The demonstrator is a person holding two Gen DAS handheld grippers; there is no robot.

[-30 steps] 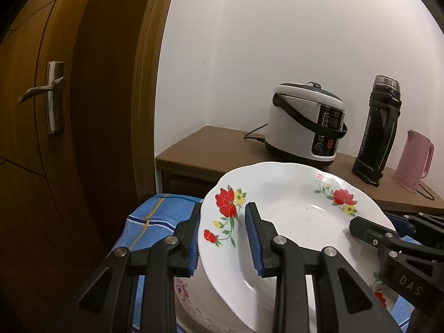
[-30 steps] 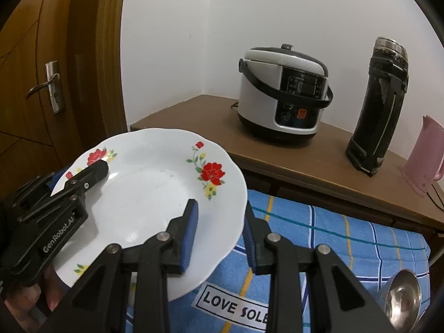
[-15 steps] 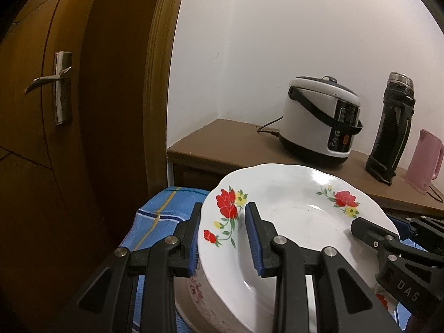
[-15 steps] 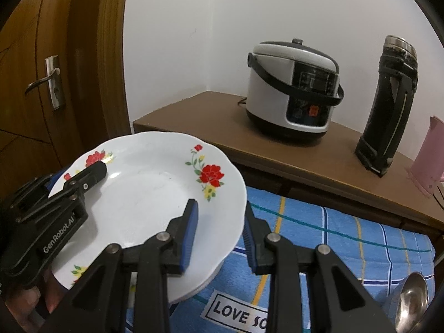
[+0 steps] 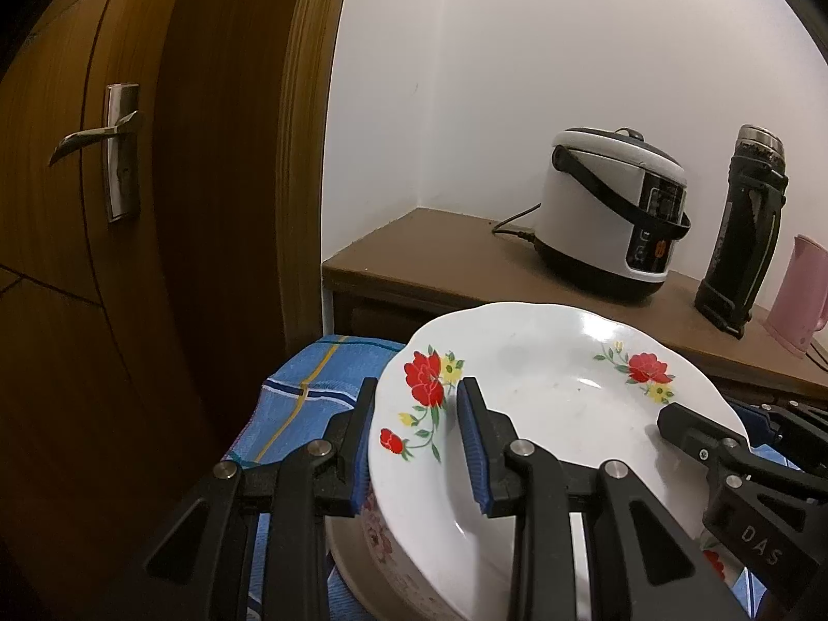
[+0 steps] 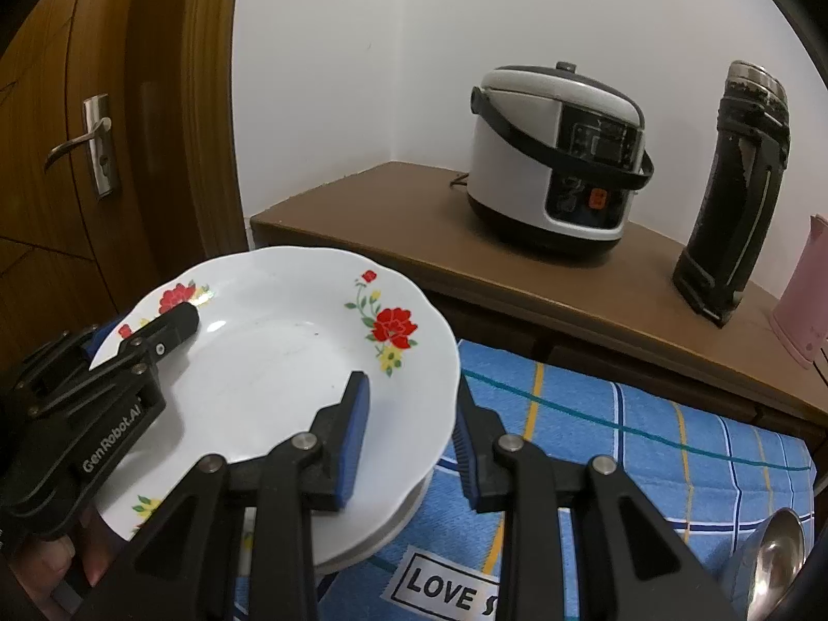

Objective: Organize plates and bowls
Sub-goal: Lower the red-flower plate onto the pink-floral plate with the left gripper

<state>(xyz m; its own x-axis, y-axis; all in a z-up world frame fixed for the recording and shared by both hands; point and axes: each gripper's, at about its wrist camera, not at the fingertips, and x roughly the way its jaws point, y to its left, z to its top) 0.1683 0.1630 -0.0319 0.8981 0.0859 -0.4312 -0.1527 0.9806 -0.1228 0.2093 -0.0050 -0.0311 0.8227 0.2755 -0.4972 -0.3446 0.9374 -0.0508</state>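
Note:
A white plate with red flowers (image 5: 543, 393) (image 6: 269, 352) is held level between both grippers. My left gripper (image 5: 414, 440) straddles its left rim, one finger above and one below. My right gripper (image 6: 409, 429) straddles its right rim the same way. Under the plate sits another white dish (image 5: 378, 553) (image 6: 378, 528), close beneath it; whether they touch I cannot tell. Each gripper also shows in the other's view: the right gripper in the left wrist view (image 5: 714, 445), the left gripper in the right wrist view (image 6: 155, 331).
A blue checked cloth (image 6: 647, 445) covers the surface below. A steel bowl (image 6: 771, 569) lies at its right. Behind, a brown shelf (image 6: 414, 217) holds a rice cooker (image 6: 559, 155), a black flask (image 6: 735, 186) and a pink jug (image 6: 802, 290). A wooden door (image 5: 103, 207) is at left.
Both grippers and the plate have moved down and a little to the right, closer to the dish beneath. The grip on the rim is unchanged.

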